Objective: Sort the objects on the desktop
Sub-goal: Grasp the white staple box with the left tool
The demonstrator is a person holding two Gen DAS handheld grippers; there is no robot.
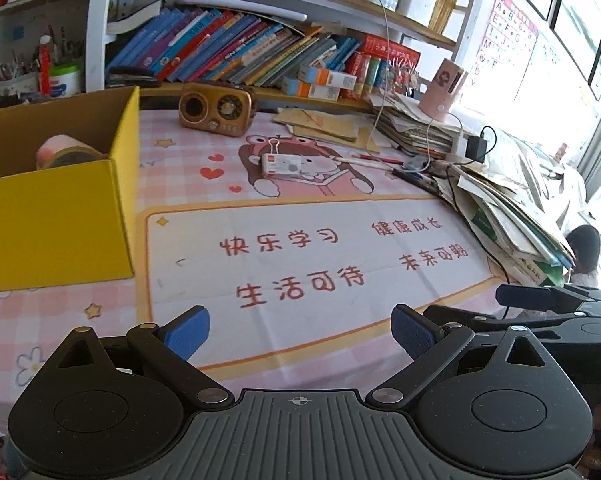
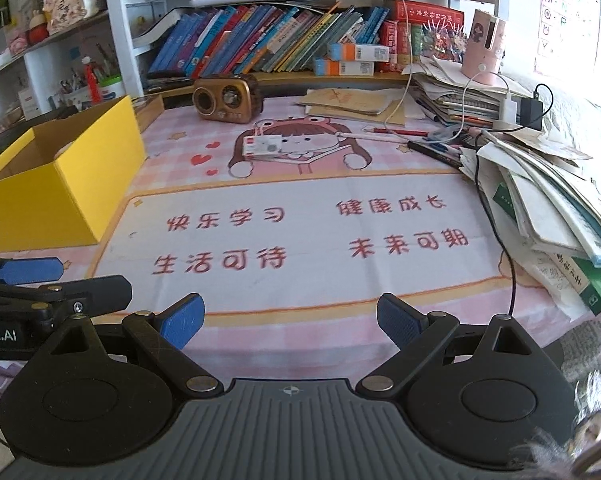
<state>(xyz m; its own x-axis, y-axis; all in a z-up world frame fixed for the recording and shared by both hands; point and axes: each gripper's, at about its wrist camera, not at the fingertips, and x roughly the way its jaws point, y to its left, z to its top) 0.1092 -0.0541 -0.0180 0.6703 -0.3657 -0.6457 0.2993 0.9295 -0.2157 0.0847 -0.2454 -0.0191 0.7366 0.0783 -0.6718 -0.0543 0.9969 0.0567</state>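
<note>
Desktop objects partly sorted: tape roll (image 1: 66, 151) inside yellow box (image 1: 52, 220).
White card box (image 1: 281, 165) waits at twelve o'clock; left gripper (image 1: 300, 334) and right gripper (image 2: 290, 320) both spread, empty.

A yellow cardboard box (image 1: 56, 216) stands open-topped on the desk, ahead and to the left of the left gripper (image 1: 300, 332), with a roll of tape (image 1: 66, 152) lying tilted inside. Farther ahead, near the middle of the desk mat, a small white packet with a red edge (image 1: 281, 165) lies flat, what appears to be a black binder clip (image 1: 273, 145) just behind it.
</note>
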